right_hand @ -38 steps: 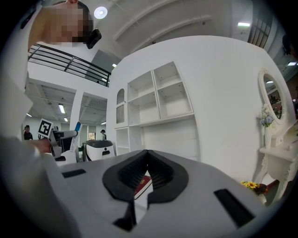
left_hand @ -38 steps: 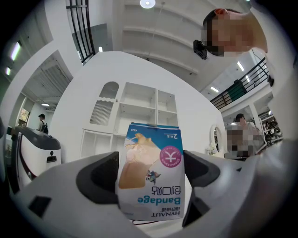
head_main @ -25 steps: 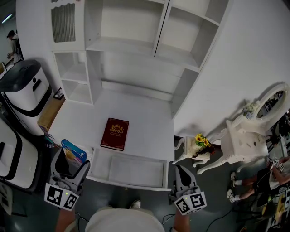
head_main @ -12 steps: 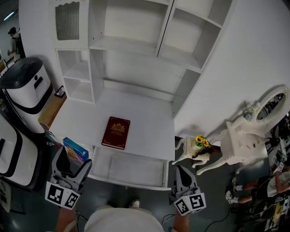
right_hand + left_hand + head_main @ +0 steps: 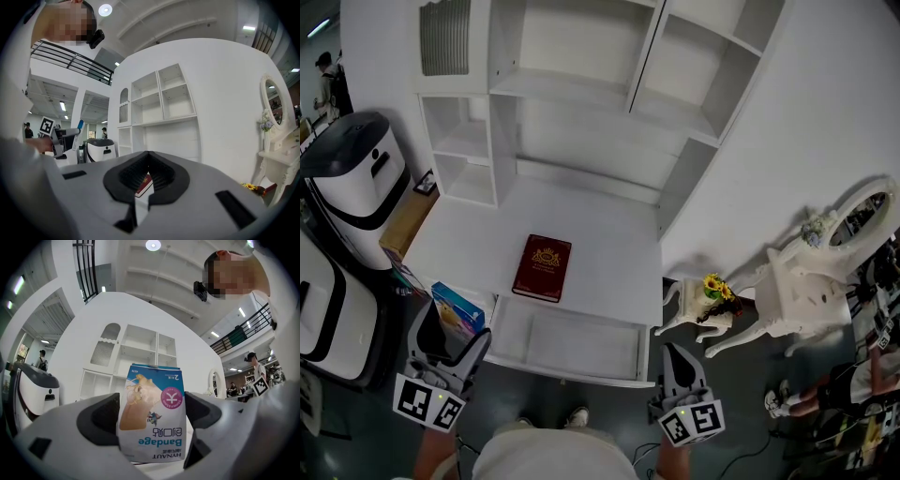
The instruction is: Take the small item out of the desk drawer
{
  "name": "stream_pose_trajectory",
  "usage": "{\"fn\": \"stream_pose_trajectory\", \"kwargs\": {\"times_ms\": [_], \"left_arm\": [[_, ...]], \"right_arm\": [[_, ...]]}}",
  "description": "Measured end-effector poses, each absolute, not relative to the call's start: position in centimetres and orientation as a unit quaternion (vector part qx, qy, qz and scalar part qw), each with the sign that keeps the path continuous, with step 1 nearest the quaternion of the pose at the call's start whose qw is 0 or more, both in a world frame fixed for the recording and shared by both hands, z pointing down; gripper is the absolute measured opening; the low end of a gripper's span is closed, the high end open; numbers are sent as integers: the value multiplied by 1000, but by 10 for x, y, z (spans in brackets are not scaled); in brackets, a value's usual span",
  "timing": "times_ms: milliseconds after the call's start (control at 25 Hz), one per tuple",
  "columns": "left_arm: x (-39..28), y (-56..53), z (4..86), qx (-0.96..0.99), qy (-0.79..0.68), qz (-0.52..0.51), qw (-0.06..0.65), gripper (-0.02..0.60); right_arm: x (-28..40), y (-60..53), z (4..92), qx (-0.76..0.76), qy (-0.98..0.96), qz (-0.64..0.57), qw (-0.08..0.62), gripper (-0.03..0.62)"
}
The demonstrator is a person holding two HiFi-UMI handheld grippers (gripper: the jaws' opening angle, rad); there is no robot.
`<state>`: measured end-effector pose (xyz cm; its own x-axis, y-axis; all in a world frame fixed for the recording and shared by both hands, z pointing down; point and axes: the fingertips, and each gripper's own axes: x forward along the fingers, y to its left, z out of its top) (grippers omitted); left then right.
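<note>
In the left gripper view a small blue-and-white bandage box (image 5: 152,418) stands between the two dark pads, and my left gripper (image 5: 448,332) is shut on it. In the head view the box (image 5: 456,307) hangs left of the desk's open drawer (image 5: 567,367), in front of the desk edge. The drawer's white tray shows nothing inside. My right gripper (image 5: 675,364) hangs by the drawer's right front corner. Its jaws meet in the right gripper view (image 5: 146,174), with nothing between them. A dark red book (image 5: 542,267) lies on the desktop behind the drawer.
A white hutch of open shelves (image 5: 572,84) rises at the back of the desk. A white-and-black machine (image 5: 352,178) and a cardboard box (image 5: 403,225) stand to the left. To the right are an ornate white vanity with a mirror (image 5: 820,272) and a pot of yellow flowers (image 5: 717,291).
Both grippers keep their places and their grip. The head view has shifted a little, so the desk and book sit slightly lower and further right in the picture.
</note>
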<state>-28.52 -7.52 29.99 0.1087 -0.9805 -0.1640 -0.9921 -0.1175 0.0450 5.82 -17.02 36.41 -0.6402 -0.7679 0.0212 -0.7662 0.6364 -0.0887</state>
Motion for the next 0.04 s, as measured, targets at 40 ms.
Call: {"fn": "stream_pose_trajectory", "kwargs": {"times_ms": [40], "left_arm": [[-286,-74,300,-744,663,76,37,437]], "right_arm": [[57,-168,365,-424,905,-46,10,9]]}}
